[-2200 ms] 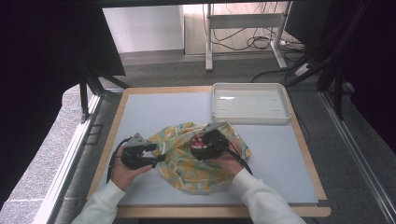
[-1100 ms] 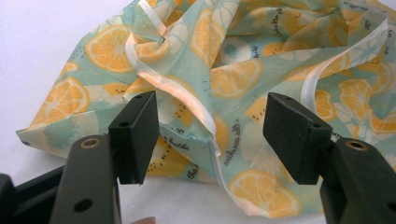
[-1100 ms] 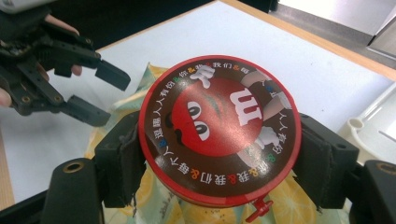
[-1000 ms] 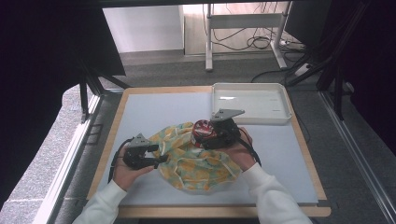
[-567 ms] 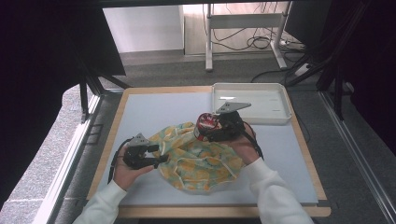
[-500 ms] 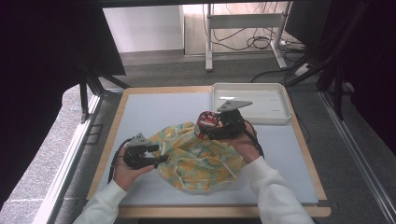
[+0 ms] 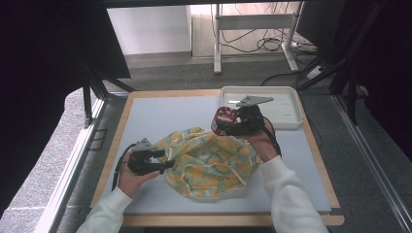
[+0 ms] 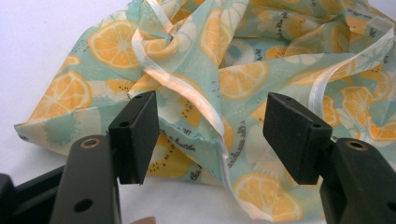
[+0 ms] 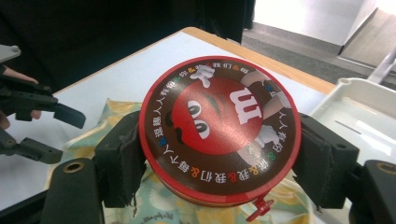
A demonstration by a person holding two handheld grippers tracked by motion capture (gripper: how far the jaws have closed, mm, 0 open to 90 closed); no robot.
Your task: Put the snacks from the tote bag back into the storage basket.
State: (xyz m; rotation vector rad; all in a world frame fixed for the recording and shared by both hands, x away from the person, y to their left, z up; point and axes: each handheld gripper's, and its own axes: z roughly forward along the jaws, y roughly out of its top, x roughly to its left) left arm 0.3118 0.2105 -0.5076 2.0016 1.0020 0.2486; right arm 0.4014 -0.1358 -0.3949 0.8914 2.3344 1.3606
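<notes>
High view, item 1: round red tin [image 7: 224,120], clamped by its rim between my right fingers [image 7: 232,124], held clear above the far edge of the cloth bag [image 7: 209,160], just short of the white tray [image 7: 286,114]. Right gripper view: tin [image 9: 219,128] lid faces the camera, brown ring of lettering around a red cartoon face, both black pads pressing its sides; a small red tab hangs at its lower edge.

Item 2: cloth bag, pale green with orange-slice print, lying crumpled near the middle of the surface [image 7: 145,116].

Item 3: my left fingers [image 7: 163,164], resting at the bag's left edge. Left gripper view: the 2 pads stand apart with nothing pinched, the bag [image 8: 224,79] and its pale ribbon drawstring [image 8: 187,93] lying just beyond and between them.

Item 4: white tray, far right corner of the surface.
</notes>
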